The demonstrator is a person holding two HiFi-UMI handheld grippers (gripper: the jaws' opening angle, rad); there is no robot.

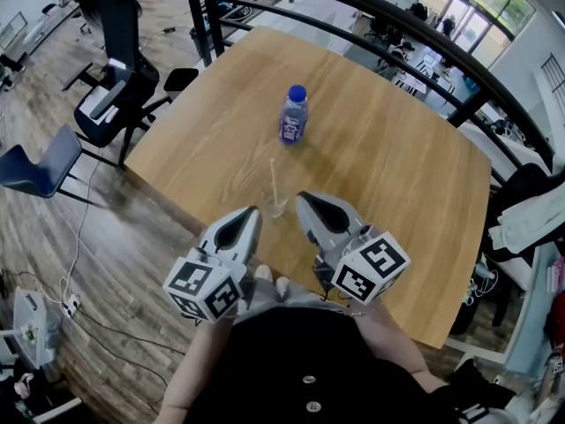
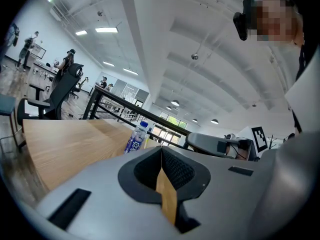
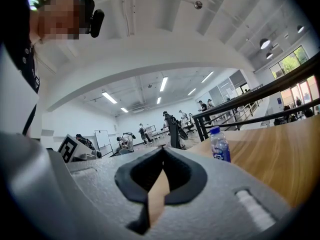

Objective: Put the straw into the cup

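Note:
A small clear cup (image 1: 276, 207) stands on the wooden table (image 1: 388, 157) near its front edge. A pale straw (image 1: 274, 179) rises out of the cup, leaning slightly. My left gripper (image 1: 252, 213) lies just left of the cup and my right gripper (image 1: 303, 199) just right of it. Both are shut with nothing between the jaws, and neither touches the cup or straw. In the left gripper view the left gripper (image 2: 161, 148) has its jaws meeting at the tip. The right gripper view shows the right gripper (image 3: 162, 149) the same way. Cup and straw are hidden in both gripper views.
A blue-capped water bottle (image 1: 293, 113) stands upright further back on the table, and the bottle (image 2: 136, 137) (image 3: 219, 144) shows in both gripper views. Office chairs (image 1: 115, 95) stand left of the table. A dark railing (image 1: 415, 34) runs behind it.

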